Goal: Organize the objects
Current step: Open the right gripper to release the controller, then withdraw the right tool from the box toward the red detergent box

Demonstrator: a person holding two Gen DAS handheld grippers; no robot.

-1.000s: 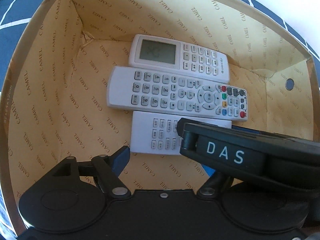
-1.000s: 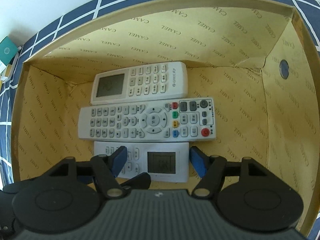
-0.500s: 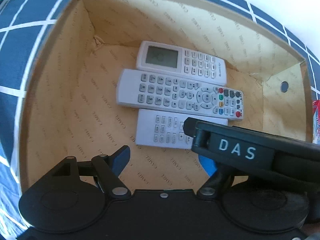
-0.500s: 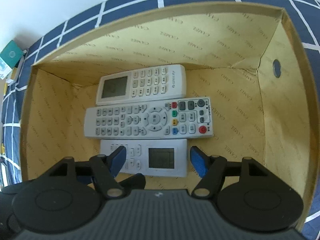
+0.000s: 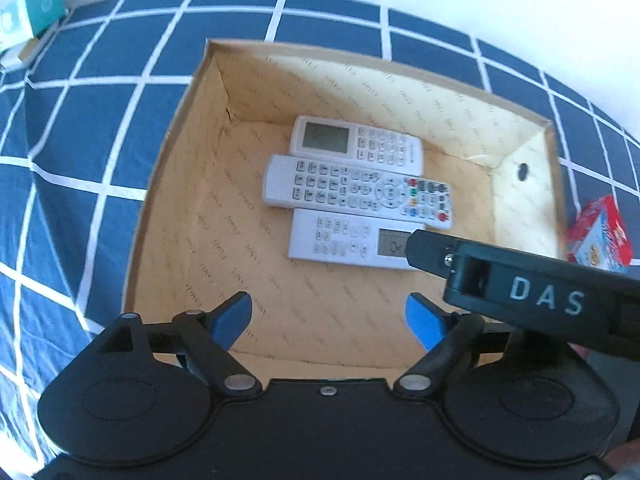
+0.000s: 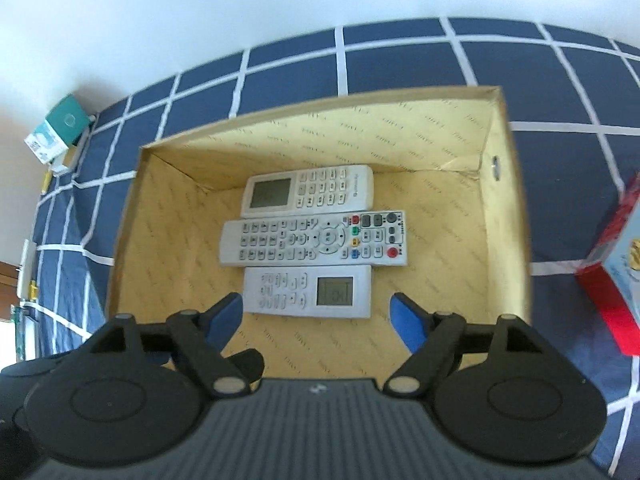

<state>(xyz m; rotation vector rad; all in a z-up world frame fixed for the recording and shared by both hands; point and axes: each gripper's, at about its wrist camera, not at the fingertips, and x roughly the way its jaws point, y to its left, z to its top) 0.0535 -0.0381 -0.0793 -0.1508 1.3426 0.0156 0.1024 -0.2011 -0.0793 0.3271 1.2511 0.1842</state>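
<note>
Blue bedding (image 6: pixel 400 60) with a white grid pattern carries an open cardboard box (image 6: pixel 516 216), pale wall behind it. On the box floor three white remotes lie side by side, long edges touching or nearly so: a remote with a screen (image 6: pixel 308 191) nearest the far wall, a long TV remote (image 6: pixel 316 239) with coloured buttons in the middle, and a second screen remote (image 6: pixel 308 291) nearest the cameras. All three lie flat, face up and roughly parallel, which reads as a tidy row. The left gripper (image 5: pixel 328 318) hangs above the near part of the box with its jaws opening and nothing between its blue fingertips (image 5: pixel 230 318); the right gripper (image 6: pixel 316 318) does the same over the nearest remote, jaws opening, pads clear of it and empty. In the left wrist view the black body of the other gripper, lettered DAS, crosses in front of that remote's end. Outside the box, a red-and-blue carton (image 5: pixel 600 232) sits just beside its right wall, and a teal box (image 6: pixel 66 122) lies well apart near the wall. Judging by this, the remotes are done; whether those outliers count as remaining work cannot be told.
</note>
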